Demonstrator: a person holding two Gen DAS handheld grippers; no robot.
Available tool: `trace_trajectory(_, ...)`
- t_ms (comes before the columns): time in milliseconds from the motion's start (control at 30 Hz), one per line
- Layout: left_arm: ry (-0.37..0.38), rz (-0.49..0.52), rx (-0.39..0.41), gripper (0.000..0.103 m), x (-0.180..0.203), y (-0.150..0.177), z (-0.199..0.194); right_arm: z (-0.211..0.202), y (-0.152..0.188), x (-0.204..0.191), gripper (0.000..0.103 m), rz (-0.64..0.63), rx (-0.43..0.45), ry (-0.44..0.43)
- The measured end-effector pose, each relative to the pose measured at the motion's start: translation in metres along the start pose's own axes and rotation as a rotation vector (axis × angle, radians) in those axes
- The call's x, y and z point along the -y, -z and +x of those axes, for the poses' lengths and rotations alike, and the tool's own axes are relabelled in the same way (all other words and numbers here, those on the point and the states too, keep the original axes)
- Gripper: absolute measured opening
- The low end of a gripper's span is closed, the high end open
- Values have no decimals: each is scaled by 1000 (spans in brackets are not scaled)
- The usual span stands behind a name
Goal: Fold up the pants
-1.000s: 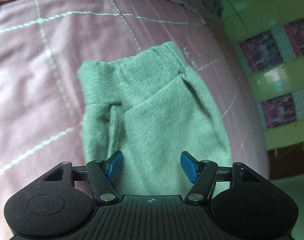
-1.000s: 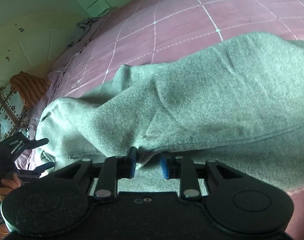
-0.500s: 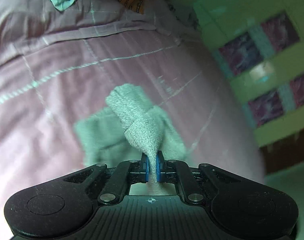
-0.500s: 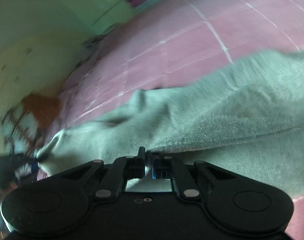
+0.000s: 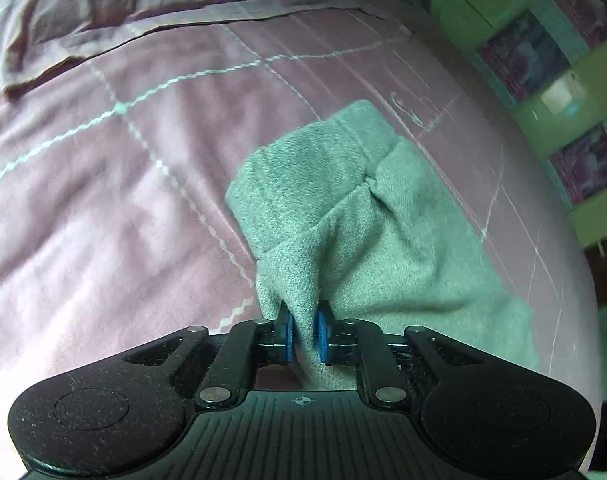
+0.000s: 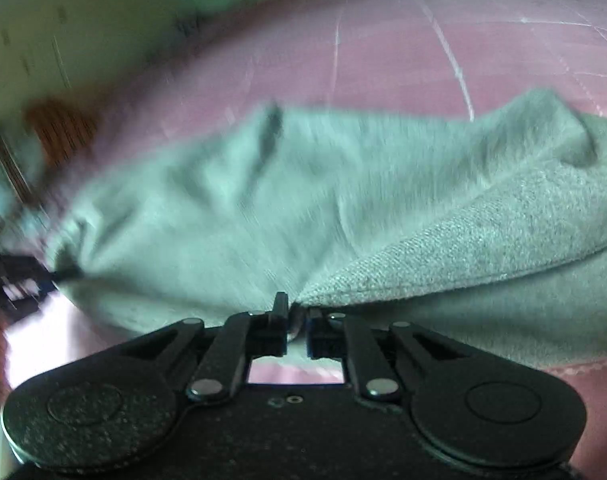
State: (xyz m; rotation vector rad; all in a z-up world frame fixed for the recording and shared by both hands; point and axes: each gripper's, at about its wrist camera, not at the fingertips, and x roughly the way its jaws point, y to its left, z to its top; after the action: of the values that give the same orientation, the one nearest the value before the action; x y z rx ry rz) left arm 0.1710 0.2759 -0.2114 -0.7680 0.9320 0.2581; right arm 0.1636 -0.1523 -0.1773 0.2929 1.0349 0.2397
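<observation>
A home bedroom: pink checked bedspread [image 5: 123, 184], pillow [image 5: 63, 20].

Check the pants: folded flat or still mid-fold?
Mid-fold. The pants are bunched and lifted off the pink bedsheet, cloth pinched in both the left gripper and the right gripper.

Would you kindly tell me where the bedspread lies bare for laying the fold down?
Bare bedspread lies left of the pants, up to the rumpled pillow; the far quilt beyond the pants is bare too. The wall-side strip is narrow.
</observation>
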Motion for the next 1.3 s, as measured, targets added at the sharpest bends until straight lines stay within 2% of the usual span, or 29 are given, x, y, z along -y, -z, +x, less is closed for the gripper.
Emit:
trace_trajectory(100, -37, 6, 31, 24, 10, 4, -24, -3, -3, 4, 20, 26, 8, -21)
trace_trajectory(167, -47, 79, 100, 29, 21, 14, -50, -21, -4, 11, 24, 54, 26, -47)
trace_trajectory(233, -37, 164, 116, 37, 40, 25, -64, -33, -6, 16, 27, 67, 43, -49)
trace_trajectory(300, -17, 228, 88, 43, 60, 38, -63, -42, -6, 30, 28, 78, 50, -28)
trace_trajectory(367, 10, 272, 30, 43, 83, 56, -53, -52, -3, 51, 31, 115, 56, 0)
trace_trajectory(467, 9, 337, -56, 44, 112, 91, -26, -64, -3, 87, 31, 212, 70, 45)
trace_trajectory(500, 1, 359, -70, 50, 117, 100, -17, -68, -4, 96, 32, 240, 81, 59)
trace_trajectory(600, -34, 407, -31, 52, 120, 118, -6, -89, -3, 127, 37, 337, 120, 68)
trace_trajectory(633, -38, 413, -25, 52, 120, 119, -6, -92, -3, 137, 43, 373, 125, 68)
trace_trajectory(700, -44, 427, -28, 52, 122, 120, -9, -95, -1, 159, 44, 449, 128, 63)
trace_trajectory(900, -33, 392, -42, 52, 120, 115, -10, -82, 11, 187, 36, 600, 160, -91)
trace_trajectory(1000, -49, 411, -41, 52, 125, 118, -5, -68, 14, 186, 21, 652, 179, -144)
trace_trajectory(1067, -55, 418, -41, 52, 126, 118, -4, -64, 19, 191, 12, 711, 238, -145)
trace_trajectory(1133, -62, 433, -38, 52, 128, 120, -3, -76, 27, 197, 5, 793, 337, -153)
trace_trajectory(1200, -70, 464, -32, 53, 130, 122, -2, -89, 27, 192, 5, 761, 397, -153)
trace_trajectory(1300, -75, 501, -22, 53, 131, 126, -4, -112, 21, 170, 4, 588, 428, -126)
